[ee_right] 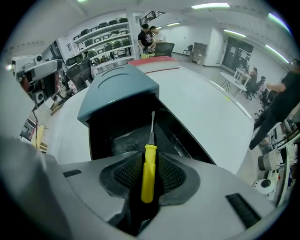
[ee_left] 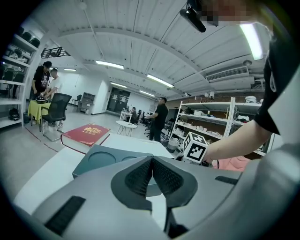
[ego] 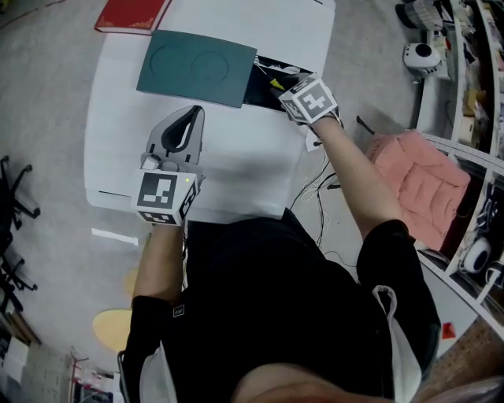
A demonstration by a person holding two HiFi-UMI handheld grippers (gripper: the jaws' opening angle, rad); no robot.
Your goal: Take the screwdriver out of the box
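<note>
- Fingers (ee_right: pixel 125 174) of right gripper (ee_right: pixel 149 161) clamped on yellow screwdriver (ee_right: pixel 148 180), over open box (ee_right: pixel 117 89).
- Left gripper (ee_left: pixel 152 161) pinched shut, empty.
- Red book (ee_left: pixel 84 135) beyond box, lettering unreadable.

The teal lid (ego: pixel 197 67) hides most of the box (ego: pixel 261 86); the red book (ego: pixel 132 14) is cropped.

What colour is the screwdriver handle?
Yellow; the screwdriver handle shows best in the right gripper view.
</note>
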